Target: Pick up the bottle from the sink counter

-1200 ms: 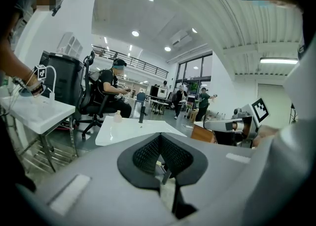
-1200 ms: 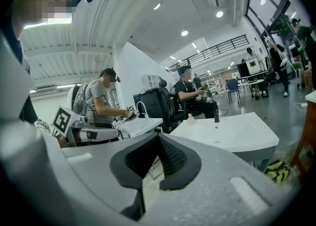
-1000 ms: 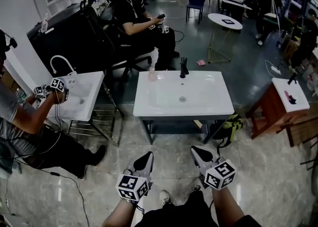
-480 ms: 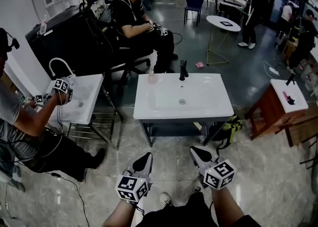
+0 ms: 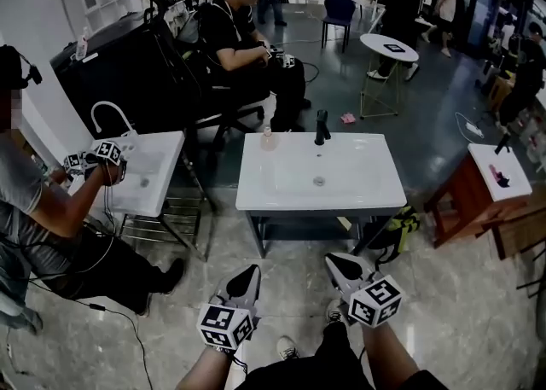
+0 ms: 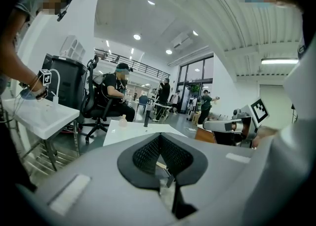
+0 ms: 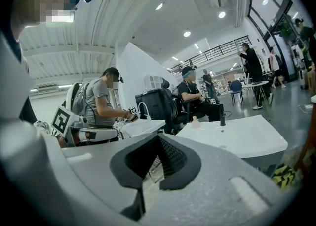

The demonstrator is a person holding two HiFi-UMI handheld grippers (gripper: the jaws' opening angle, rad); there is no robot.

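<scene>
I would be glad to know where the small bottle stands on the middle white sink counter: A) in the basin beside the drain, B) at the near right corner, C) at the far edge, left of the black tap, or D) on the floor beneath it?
C: the head view shows the bottle upright at the far edge of the sink counter, to the left of the black tap.

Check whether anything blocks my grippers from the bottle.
Nothing visible blocks it. Only floor separates the left gripper and right gripper from the sink. The bottle stands at its far edge, left of the faucet, so you reach across the basin.
</scene>
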